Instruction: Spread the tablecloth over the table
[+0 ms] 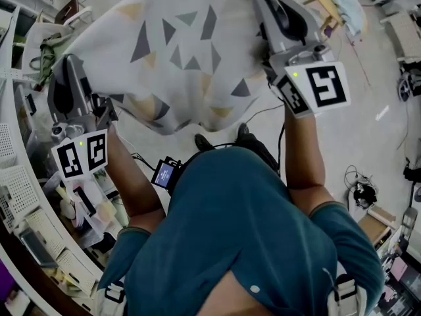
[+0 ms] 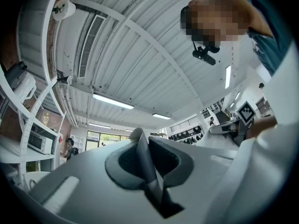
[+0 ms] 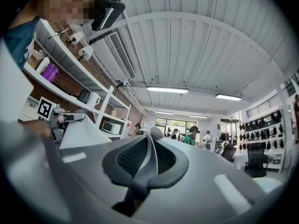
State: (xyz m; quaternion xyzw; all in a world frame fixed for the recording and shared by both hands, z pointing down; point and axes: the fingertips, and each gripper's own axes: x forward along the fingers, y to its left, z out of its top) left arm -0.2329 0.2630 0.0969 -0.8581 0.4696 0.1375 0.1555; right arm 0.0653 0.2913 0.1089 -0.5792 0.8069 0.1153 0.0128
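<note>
Shelves (image 1: 16, 189) crowd your left side, close beside the left gripper (image 1: 71, 64), whose jaws are pinched tight on a fold of the cloth (image 1: 184, 51). The cloth, white with grey and tan triangles, hangs in the air between both grippers. Its held edge stretches from one to the other and its loose edge sags toward your shoes (image 1: 204, 141). At the far corner the right gripper (image 1: 261, 0) has its jaws closed on another fold. Right of it lies pale open floor (image 1: 368, 143), with cables (image 1: 358, 189) near its rim. In the gripper views the cloth slopes up over both sets of jaws. Above runs a white ribbed ceiling (image 3: 196, 50) with strip lights (image 3: 167, 90), and people (image 3: 193, 135) stand by distant windows (image 3: 175, 124).
</note>
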